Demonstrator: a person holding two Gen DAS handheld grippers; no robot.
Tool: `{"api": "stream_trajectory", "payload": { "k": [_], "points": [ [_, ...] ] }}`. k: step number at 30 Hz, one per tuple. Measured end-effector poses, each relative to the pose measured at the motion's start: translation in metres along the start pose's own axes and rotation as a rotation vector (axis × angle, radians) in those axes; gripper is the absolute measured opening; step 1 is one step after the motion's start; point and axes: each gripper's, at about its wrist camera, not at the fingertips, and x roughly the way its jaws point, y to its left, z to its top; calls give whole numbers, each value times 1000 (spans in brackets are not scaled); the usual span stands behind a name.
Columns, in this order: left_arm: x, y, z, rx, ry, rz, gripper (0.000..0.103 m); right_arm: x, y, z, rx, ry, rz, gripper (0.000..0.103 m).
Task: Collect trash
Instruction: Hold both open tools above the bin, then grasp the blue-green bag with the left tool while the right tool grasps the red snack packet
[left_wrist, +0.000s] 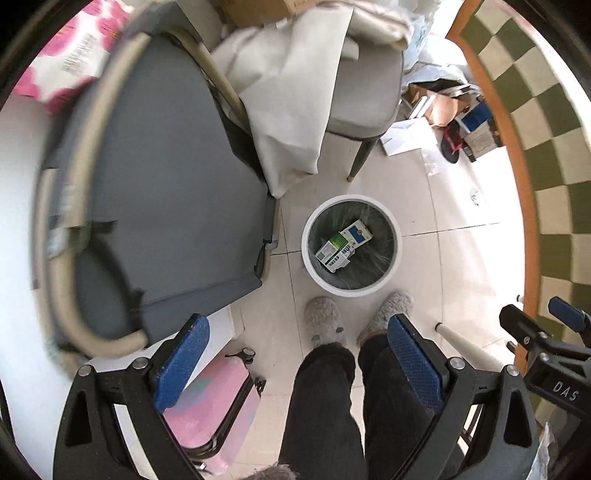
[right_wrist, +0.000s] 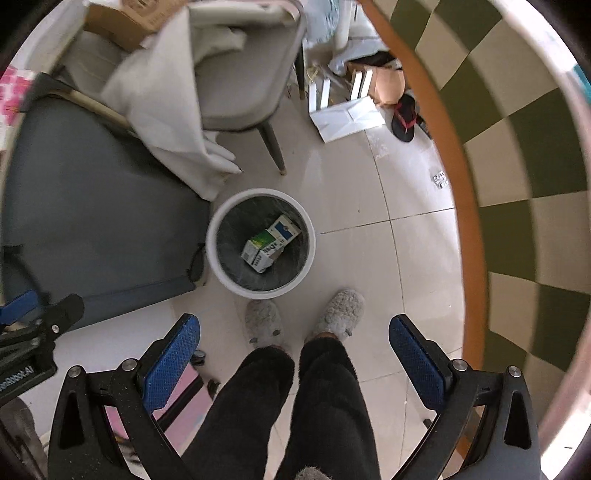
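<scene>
Both grippers point straight down, held side by side above the person's legs. The left gripper (left_wrist: 299, 362) has its 2 blue-padded fingers (left_wrist: 183, 362) spread wide with nothing between them. The right gripper (right_wrist: 295, 363) matches it, its blue pads (right_wrist: 417, 363) far apart and bare. The person's 2 feet (right_wrist: 303, 319), in grey slippers, stand together below.

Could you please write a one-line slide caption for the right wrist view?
Open right gripper above a white bin holding a carton, slippers beside it.
</scene>
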Motion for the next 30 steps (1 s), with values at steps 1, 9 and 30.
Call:
{"api": "stream_trajectory", "payload": {
  "k": [1,9,30],
  "points": [
    [-11,1,-3,4,-4,-2,99,-13,2,-2,-2,-6,6,103],
    [-85,3,-20,28,-62,-23,99,-104,16,-26,-4,-63,66,103],
    [-216,-367,90,637,-390,33,102,-197,-387,-68,886,-160,11,103]
  ]
}}
